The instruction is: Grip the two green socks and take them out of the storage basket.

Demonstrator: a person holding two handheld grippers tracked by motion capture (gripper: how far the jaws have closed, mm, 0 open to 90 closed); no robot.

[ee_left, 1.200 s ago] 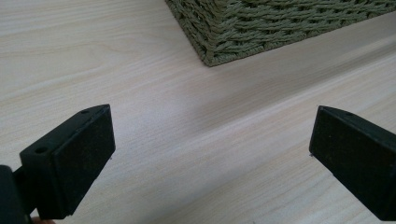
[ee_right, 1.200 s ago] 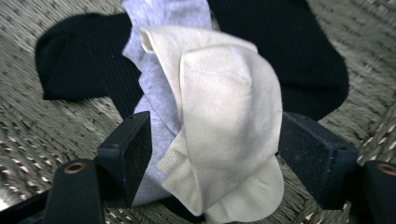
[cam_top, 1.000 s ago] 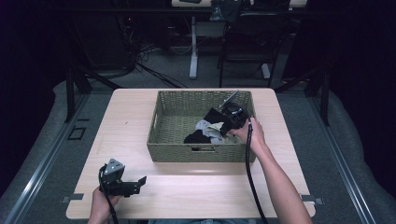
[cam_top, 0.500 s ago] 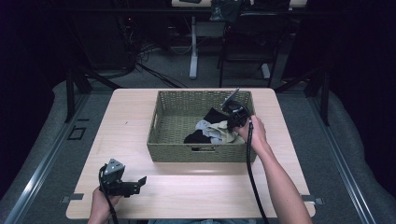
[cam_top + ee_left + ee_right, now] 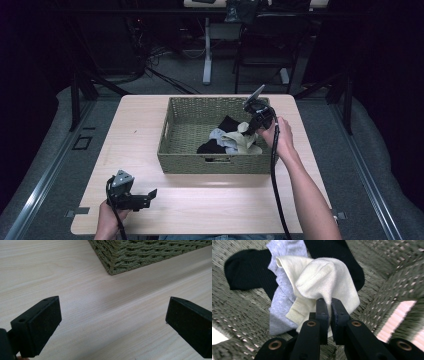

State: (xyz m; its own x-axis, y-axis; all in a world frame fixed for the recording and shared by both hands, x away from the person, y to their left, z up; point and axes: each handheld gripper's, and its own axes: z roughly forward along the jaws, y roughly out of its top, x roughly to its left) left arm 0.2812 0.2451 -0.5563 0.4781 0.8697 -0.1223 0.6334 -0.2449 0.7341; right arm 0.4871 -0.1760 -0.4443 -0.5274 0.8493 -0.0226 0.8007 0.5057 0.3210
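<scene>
- The right gripper has just been closing, and its jaws now pinch a fold of the cream sock; a second ago they stood spread above the pile with nothing between them.
- In the high view the right gripper sits higher than it did half a second ago, and the cream sock is drawn up into a peak under it, so I judge the grasp made and the lift out of the basket begun.
- The cream sock is a fine ribbed knit, soft and limp, with a thicker cuff band hanging at its lower edge; it drapes in loose folds and will likely sag and swing as it rises.
- It lies on a grey sock of smoother jersey; whether the two will part cleanly cannot be told.
- Black socks lie flat beneath and beside them, matte and dense.
- All of these rest in the right half of the woven basket, an olive, rope-like weave with stiff upright walls and a handle slot in the near side.
- The left gripper has kept its place, jaws spread wide and empty over the counter, a pale wood-grain surface, with a basket corner just ahead.
</scene>
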